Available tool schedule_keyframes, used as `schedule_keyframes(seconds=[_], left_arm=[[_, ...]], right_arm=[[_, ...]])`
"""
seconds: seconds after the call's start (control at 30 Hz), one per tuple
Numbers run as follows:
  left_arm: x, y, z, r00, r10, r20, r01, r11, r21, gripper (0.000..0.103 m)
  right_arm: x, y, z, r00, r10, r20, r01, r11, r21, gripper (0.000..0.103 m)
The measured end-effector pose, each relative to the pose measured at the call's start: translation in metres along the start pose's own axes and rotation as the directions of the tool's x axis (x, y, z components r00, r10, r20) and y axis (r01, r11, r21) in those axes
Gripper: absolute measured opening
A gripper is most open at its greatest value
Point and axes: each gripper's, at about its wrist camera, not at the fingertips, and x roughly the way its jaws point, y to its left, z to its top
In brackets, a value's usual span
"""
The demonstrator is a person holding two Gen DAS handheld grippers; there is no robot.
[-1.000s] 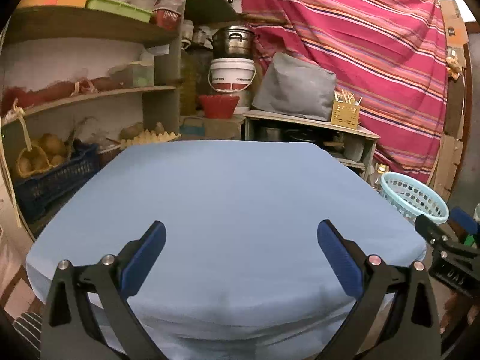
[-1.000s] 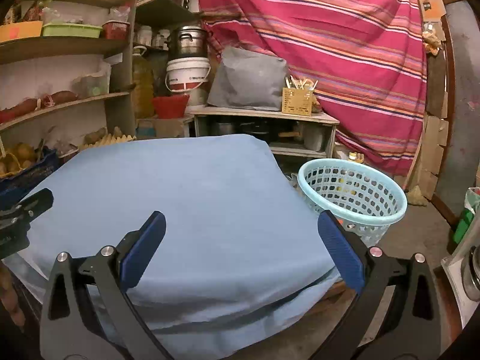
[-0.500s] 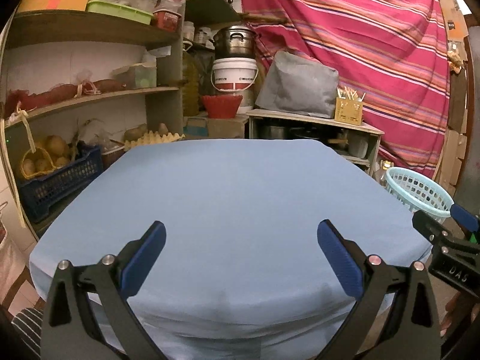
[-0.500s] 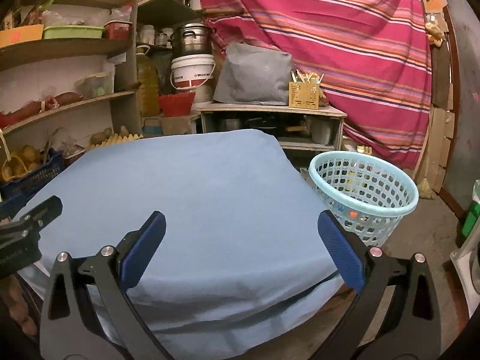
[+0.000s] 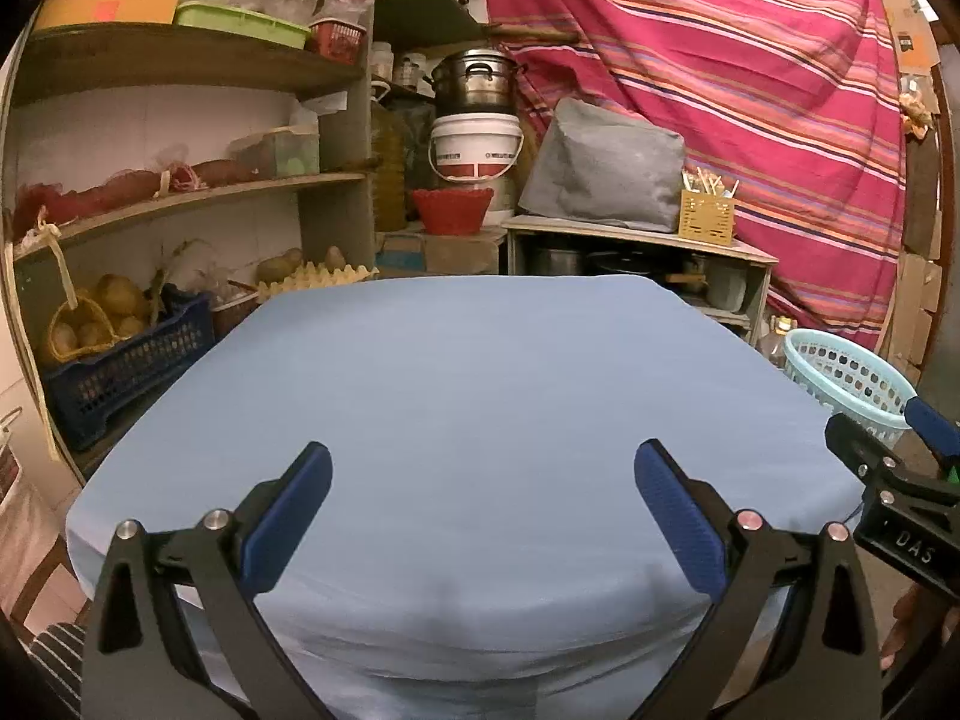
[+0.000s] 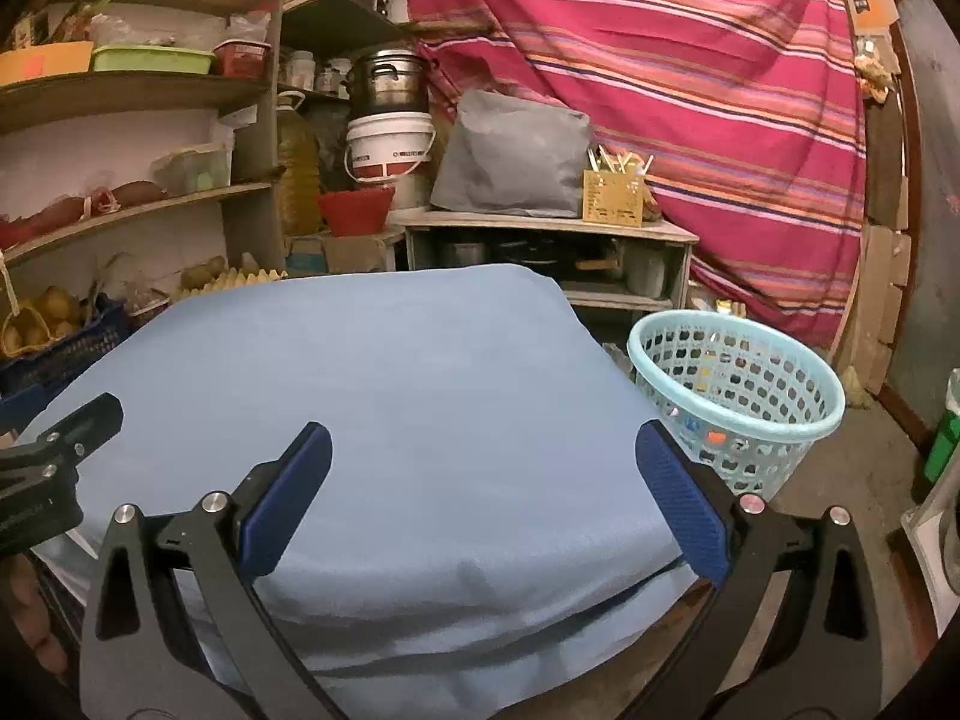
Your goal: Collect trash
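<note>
A table under a plain light-blue cloth (image 5: pixel 480 396) (image 6: pixel 384 396) fills both views; no trash shows on it. A light-blue perforated basket (image 6: pixel 735 387) (image 5: pixel 852 375) stands on the floor off the table's right side, with small coloured bits visible through its holes. My left gripper (image 5: pixel 483 483) hangs open over the near edge of the cloth, nothing between its blue pads. My right gripper (image 6: pixel 483 480) is open too, over the table's near right corner, beside the basket. Each gripper shows at the edge of the other's view: the right one (image 5: pixel 888 480), the left one (image 6: pixel 54 450).
Wooden shelves (image 5: pixel 180 198) with crates, potatoes and boxes line the left. Behind the table stand a low cabinet (image 5: pixel 636 240) with a grey bag, a white bucket (image 5: pixel 477 147) and a red bowl. A striped red curtain (image 6: pixel 690 90) hangs at the back right. A green bottle (image 6: pixel 945 426) stands at far right.
Both grippers have drawn back and risen a little from the table, so more of the cloth and room shows. Both stayed open.
</note>
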Motion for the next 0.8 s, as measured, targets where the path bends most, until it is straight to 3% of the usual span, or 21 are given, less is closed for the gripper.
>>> schedule_keyframes(seconds=[0.3,0.8], left_arm=[[0.001,0.002,-0.002,0.999,0.032,0.011,-0.032,0.999,0.007,0.099],[-0.009,-0.009,-0.004,0.998,0.024,0.053,-0.026,0.998,0.051,0.099]], right_arm=[[-0.002,0.007,0.001,1.000,-0.008,0.019,0.008,0.999,-0.031,0.099],[-0.005,0.004,-0.001,0.999,-0.025,0.023,0.026,0.999,-0.029,0.099]])
